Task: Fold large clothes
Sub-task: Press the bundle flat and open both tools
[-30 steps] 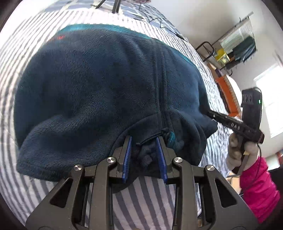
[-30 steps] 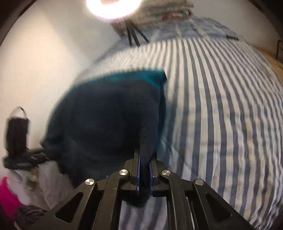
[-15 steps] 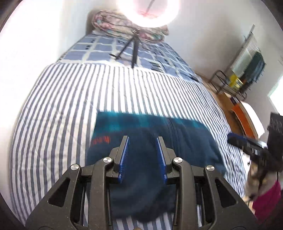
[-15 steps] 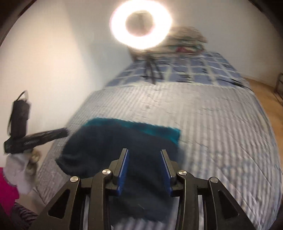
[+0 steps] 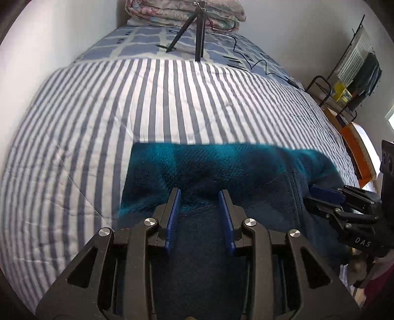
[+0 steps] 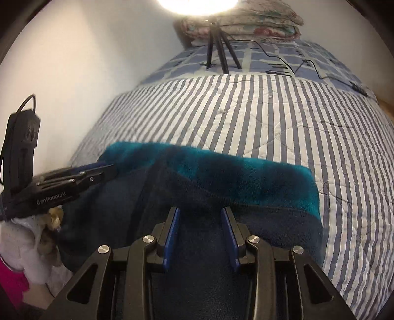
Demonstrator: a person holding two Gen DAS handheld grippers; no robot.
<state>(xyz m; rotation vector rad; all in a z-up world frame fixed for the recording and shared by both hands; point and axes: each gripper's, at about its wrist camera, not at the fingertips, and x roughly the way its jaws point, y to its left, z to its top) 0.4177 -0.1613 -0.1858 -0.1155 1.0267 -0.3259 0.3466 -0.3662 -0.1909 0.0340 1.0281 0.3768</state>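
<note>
The big dark blue fleece (image 5: 221, 177) lies flat on the striped blanket (image 5: 123, 103), at the near edge of the bed. Its far edge, at 12 o'clock from both grippers, shows a bright teal strip (image 6: 246, 172). A zip seam (image 5: 295, 187) runs down the fleece at approx 2 o'clock in the left cam.

The left gripper (image 5: 200, 214) hangs over the fleece w/ its blue pads (image 5: 173, 214) spread wide. Nothing is between them; only fleece shows below.

The right gripper (image 6: 200, 233) is the same: pads (image 6: 227, 236) wide apart, holding nothing, above the fleece near the teal strip.

Each cam sees the other gripper too. In the left cam the right one sits at 3 o'clock, its tip at the fleece's right edge. In the right cam the left one sits at 9 o'clock, its tip at the fleece's left corner; can't tell if it touches.

Far off at 12 o'clock a black tripod (image 5: 197, 29) stands on a checked blue sheet (image 5: 138, 41), w/ a folded flowery quilt (image 5: 184, 12) behind it. A thin black cable (image 6: 307, 66) runs across the sheet. A rack w/ stuff (image 5: 349, 81) is at 2 o'clock in the left cam.
</note>
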